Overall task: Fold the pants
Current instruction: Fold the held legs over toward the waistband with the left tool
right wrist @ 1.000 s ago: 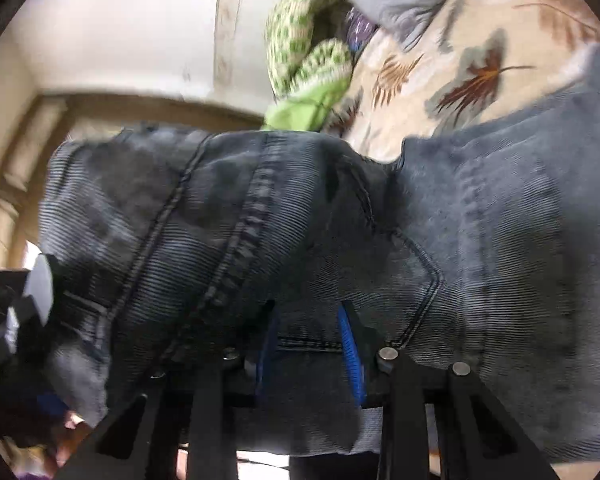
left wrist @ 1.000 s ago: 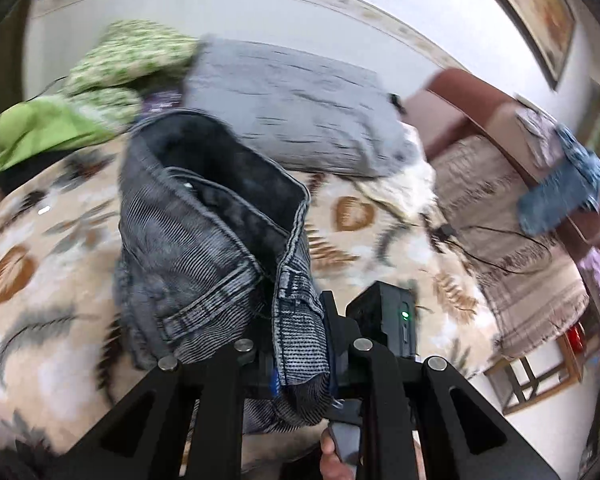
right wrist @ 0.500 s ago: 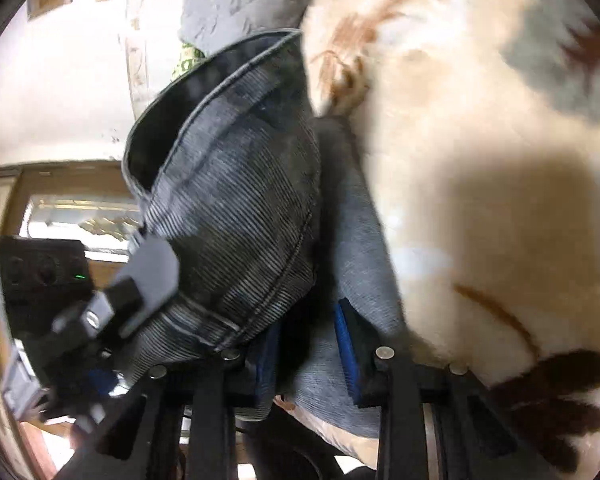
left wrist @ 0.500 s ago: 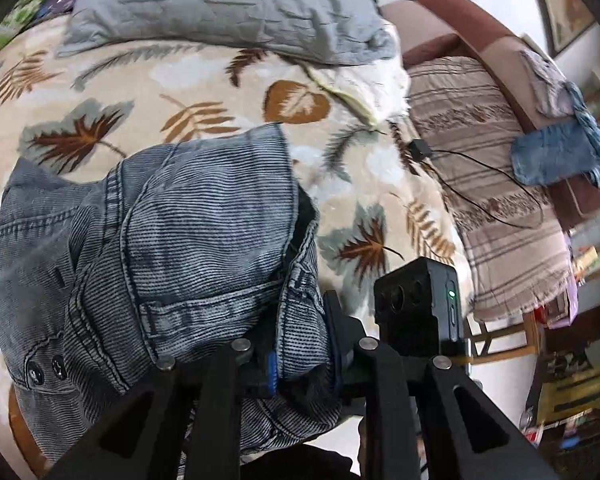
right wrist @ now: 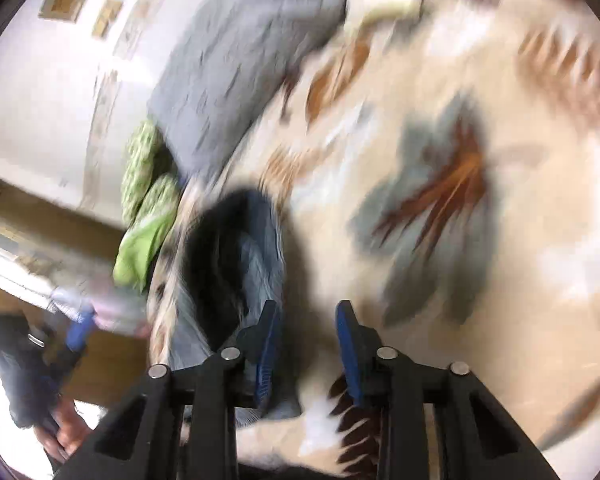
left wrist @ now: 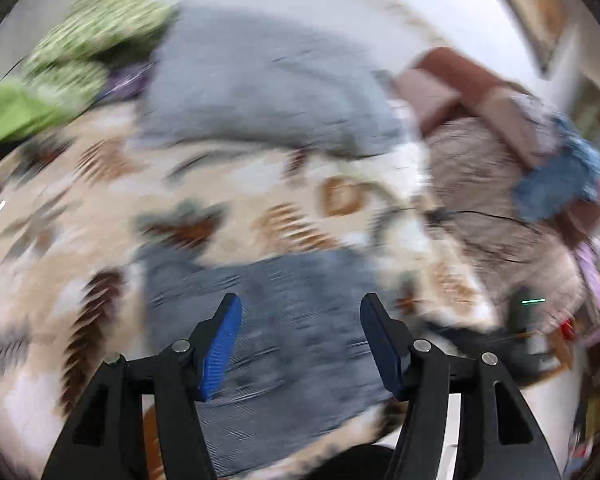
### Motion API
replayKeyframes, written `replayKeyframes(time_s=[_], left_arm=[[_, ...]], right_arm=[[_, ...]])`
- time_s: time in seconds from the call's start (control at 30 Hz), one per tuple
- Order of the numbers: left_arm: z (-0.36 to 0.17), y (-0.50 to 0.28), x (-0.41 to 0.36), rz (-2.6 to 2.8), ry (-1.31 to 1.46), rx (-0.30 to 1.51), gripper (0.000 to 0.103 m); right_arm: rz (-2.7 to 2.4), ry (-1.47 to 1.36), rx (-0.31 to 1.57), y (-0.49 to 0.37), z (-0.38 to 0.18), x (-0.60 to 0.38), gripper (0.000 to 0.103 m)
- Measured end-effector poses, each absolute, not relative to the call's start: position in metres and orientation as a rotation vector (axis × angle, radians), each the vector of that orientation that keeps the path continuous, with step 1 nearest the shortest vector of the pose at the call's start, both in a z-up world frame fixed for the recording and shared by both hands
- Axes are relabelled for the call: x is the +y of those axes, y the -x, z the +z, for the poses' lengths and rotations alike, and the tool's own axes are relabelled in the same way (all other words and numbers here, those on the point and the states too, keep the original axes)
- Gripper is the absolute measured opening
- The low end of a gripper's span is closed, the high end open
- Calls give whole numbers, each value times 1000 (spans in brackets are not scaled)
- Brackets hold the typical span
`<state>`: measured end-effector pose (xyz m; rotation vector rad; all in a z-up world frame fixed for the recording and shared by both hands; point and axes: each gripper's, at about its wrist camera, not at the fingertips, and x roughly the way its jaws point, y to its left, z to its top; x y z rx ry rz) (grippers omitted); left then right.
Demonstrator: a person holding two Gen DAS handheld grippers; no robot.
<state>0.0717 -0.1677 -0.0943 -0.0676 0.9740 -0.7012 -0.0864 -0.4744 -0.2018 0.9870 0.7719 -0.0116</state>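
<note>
item: pants, dark grey-blue denim, lying in a folded heap on the leaf-print blanket, close to its near edge; near hem of the heap blurred.
left gripper: jaws spread wide, having just been opening; blue pads clear of the cloth, with the denim seen below and between them, not pinched.
right gripper: jaws part-way apart with nothing clamped; only blanket shows in the gap. the pants sit just left of its left finger, waist opening dark and gaping. whether that finger touches the cloth cannot be told.
surroundings: grey pillow at the far side of the blanket, well apart from the pants; green patterned cloth beside it at far left; brown sofa with striped cover off the right edge.
open room: bare blanket between pants and pillow, and a broad bare stretch right of the right gripper.
note: both views motion-blurred; fine edges uncertain.
</note>
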Motion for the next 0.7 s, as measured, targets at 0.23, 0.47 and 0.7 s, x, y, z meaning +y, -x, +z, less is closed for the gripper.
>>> replayKeyframes(time_s=[0.23,0.47,0.7], left_arm=[[-165,-76,-142,-514,-16,1097,63],[-201,-47,-147,-523,-123,1114,63],[-223,-34,-137,-520,-92,1087,73]], right_arm=[[202,-762,710,43,-132,-400,34],[123,-513,971,3,-186,-345,34],[270,-678,868,46,-233,-379,31]])
